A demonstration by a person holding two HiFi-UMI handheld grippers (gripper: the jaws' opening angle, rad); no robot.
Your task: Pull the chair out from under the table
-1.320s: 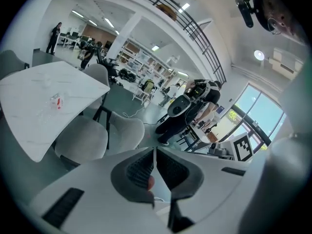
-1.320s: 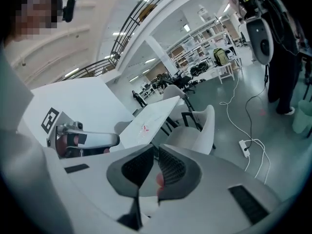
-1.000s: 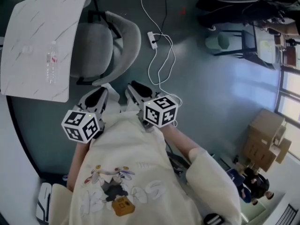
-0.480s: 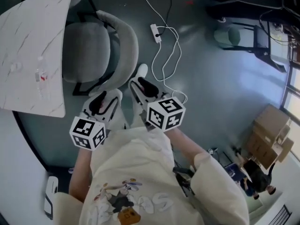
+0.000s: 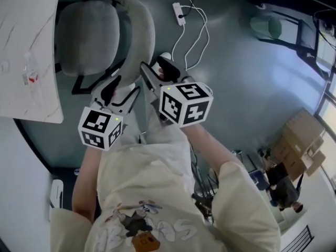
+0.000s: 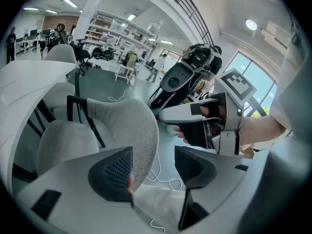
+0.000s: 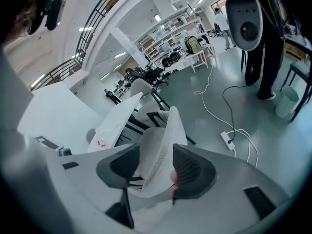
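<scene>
The left gripper (image 6: pixel 153 168) has its jaws well apart and opening. The rounded edge of the grey chair (image 6: pixel 122 126) backrest sits between them, close against the left jaw with a clear gap to the right one, so nothing is clamped. The right gripper (image 7: pixel 156 172) is likewise wide and opening. It straddles the thin top edge of the same backrest (image 7: pixel 163 135), which runs nearer its right jaw and leaves space on the other side. In the head view the left gripper (image 5: pixel 116 86) and the right gripper (image 5: pixel 156 70) point side by side at the curved backrest (image 5: pixel 143 33), both angled downward, the right one a little further along the rim. The chair's padded seat (image 5: pixel 84 38) lies just beside the edge of the white marbled tabletop (image 5: pixel 31 14), mostly out from beneath it. A clear bottle (image 5: pixel 27 73) lies on that tabletop. On the grey floor (image 5: pixel 236 77) beyond the chair, a white power strip (image 5: pixel 178 12) trails looping cable, and cardboard boxes (image 5: pixel 299 146) stand well apart to the right.
</scene>
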